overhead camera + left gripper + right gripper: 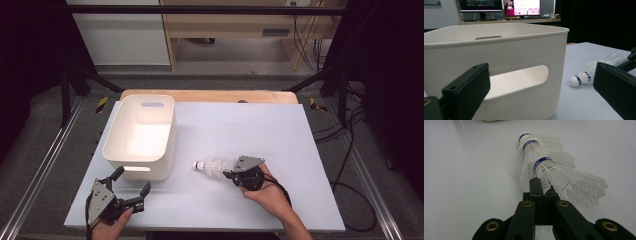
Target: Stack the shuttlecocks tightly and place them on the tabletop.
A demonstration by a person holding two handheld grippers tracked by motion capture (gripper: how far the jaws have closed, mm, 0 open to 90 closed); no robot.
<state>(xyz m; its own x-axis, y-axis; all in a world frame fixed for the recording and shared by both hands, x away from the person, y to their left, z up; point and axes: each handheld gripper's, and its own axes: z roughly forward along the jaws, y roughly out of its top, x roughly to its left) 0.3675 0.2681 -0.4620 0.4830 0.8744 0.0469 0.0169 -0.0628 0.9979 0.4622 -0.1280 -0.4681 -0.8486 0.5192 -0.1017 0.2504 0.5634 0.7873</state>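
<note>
On the left, the left tongs (pixel 131 186) rest near the front edge of the tabletop (pixel 280 125), spread wide with nothing between the jaws, pointing at the near wall of the one white bin (pixel 141 134), which stands empty. To the right of the bin, apart from it, lies a nested stack of shuttlecocks (pixel 215 165) on its side, cork end toward the bin; the right gripper view shows three blue-banded corks in a row, so three shuttlecocks (pixel 541 162), though a further one hidden inside cannot be ruled out. The right tongs (pixel 233 174) are closed tight on the feathered skirt end of the stack. Such a stack will likely be very light, and the skirts are thin and easily crushed or bent; the firmer hold is low on the skirt near the corks, and a loose stack may slide apart if tipped cork-down
</note>
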